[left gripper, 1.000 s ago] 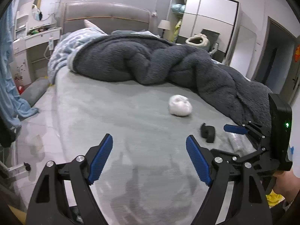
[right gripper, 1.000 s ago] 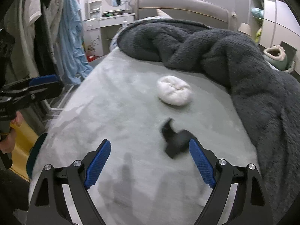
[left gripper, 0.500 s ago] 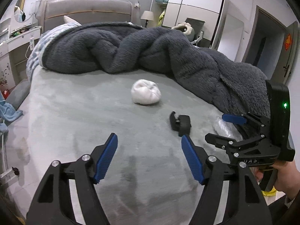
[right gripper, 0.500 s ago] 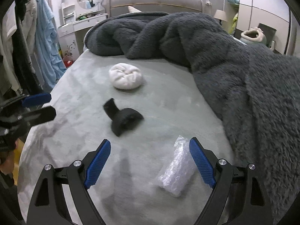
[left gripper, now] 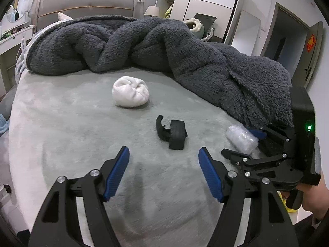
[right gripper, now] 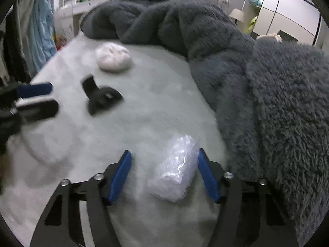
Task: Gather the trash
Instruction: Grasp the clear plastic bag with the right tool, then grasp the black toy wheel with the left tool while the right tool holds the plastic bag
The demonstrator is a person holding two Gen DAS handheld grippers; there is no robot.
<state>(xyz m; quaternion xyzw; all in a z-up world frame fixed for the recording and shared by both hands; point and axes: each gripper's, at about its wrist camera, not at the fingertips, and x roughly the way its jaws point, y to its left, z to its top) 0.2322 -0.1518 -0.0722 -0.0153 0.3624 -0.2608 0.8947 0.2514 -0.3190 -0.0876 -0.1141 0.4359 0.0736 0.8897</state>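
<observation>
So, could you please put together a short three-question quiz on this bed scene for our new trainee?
1. True or false: the right gripper has shut on the clear plastic wad.
2. Which item lies nearest the grey blanket? A) white crumpled ball B) black strap piece C) clear plastic wad
3. Fill in: the left gripper holds ____.

Key: 1 false, the jaws are open around it; 2 C; 3 nothing.

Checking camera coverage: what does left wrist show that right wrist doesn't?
Left wrist only: the doorway, the right hand-held gripper from the side, open around the plastic wrap.
Right wrist only: hanging blue clothes, and the wrap lying between its open fingers, close to the right one.
Both: white wad, black strap, dark blanket, wardrobe.
</observation>
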